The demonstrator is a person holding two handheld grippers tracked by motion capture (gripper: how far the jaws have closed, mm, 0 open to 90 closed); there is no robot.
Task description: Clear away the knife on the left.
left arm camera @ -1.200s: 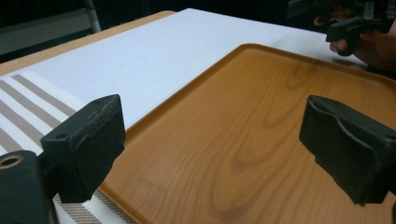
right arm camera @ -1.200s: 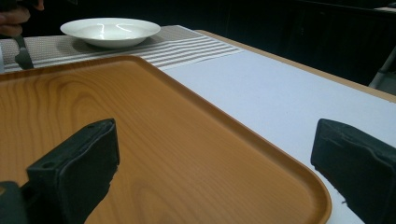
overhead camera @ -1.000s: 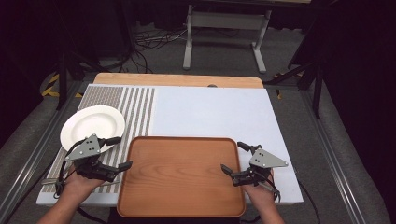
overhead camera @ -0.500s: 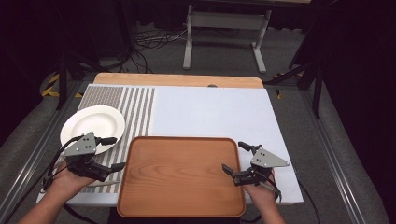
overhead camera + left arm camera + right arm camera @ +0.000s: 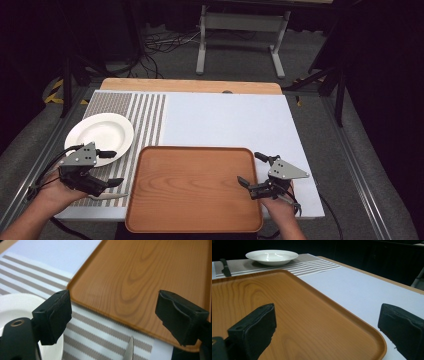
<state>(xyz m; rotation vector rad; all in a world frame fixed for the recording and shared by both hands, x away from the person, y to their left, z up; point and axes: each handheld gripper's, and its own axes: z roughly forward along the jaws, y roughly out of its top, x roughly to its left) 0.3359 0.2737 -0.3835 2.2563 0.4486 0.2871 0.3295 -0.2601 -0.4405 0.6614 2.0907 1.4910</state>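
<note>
**Tray, status.** The tray [image 5: 195,185] sits flat on the table [image 5: 225,120], near edge, centre. Its left rim overlaps the striped mat [image 5: 145,115]. It's empty and not lifted.

**Change, L side.** My left claw [image 5: 114,168] has backed off from the tray's left rim. A sec ago its tips were at the rim. Now they hang apart from it over the mat, beside the plate [image 5: 100,132]. The jaws have just been closing a little but are released, w/ nothing between them. In the left gripper view the mat and tray rim show through the gap.

**R side.** My right claw [image 5: 251,169] hasn't moved. It's released, jaws wide, w/ the tray's right rim in the gap. The pads don't press on it.

**Other items.** A silver utensil [image 5: 107,196] lies on the mat just under the left claw. I can't tell which type. The plate is empty and untouched.

**Meaning for the job.** In my judgement no two-sided grip on the tray is set up now. W/ the L claw off the rim, a lift isn't on yet. It looks like the L claw is heading for the utensil or plate to load the tray, w/ the R claw standing by at the rim.
</note>
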